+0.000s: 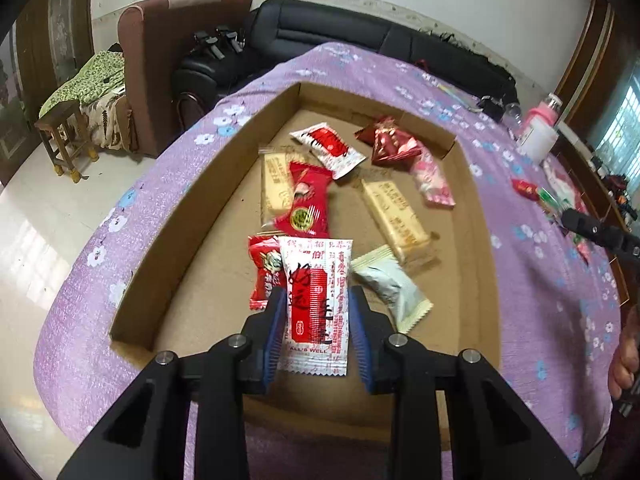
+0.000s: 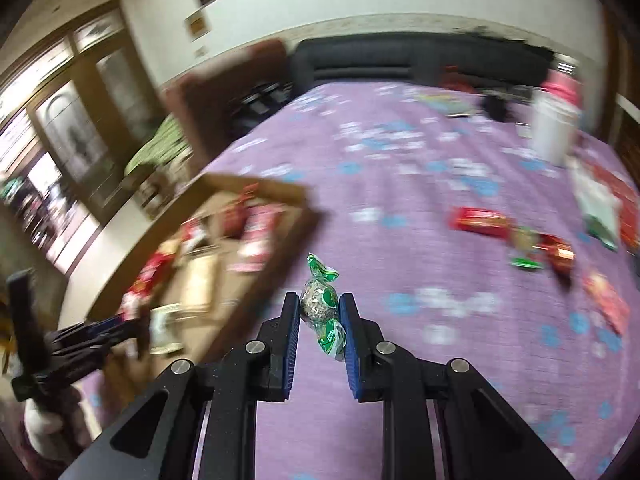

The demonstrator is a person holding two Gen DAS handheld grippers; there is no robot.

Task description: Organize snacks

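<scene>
In the left wrist view my left gripper (image 1: 318, 300) is shut on a white and red snack packet (image 1: 316, 304), held over the near part of a shallow cardboard tray (image 1: 168, 236). Several wrapped snacks lie in the tray, among them a red packet (image 1: 306, 204) and a beige bar (image 1: 396, 216). In the right wrist view my right gripper (image 2: 319, 304) is shut on a green-wrapped candy (image 2: 320, 300) above the purple flowered tablecloth (image 2: 400, 152). The tray (image 2: 248, 264) lies to its left, blurred. Loose snacks (image 2: 480, 222) remain on the cloth at the right.
A white container with a pink lid (image 1: 540, 130) stands at the table's far right. A black sofa (image 1: 340, 28) and a brown armchair (image 1: 160, 52) stand behind the table. A wooden stool (image 1: 64, 136) is on the floor at the left. The other gripper (image 2: 80, 340) shows at the left edge.
</scene>
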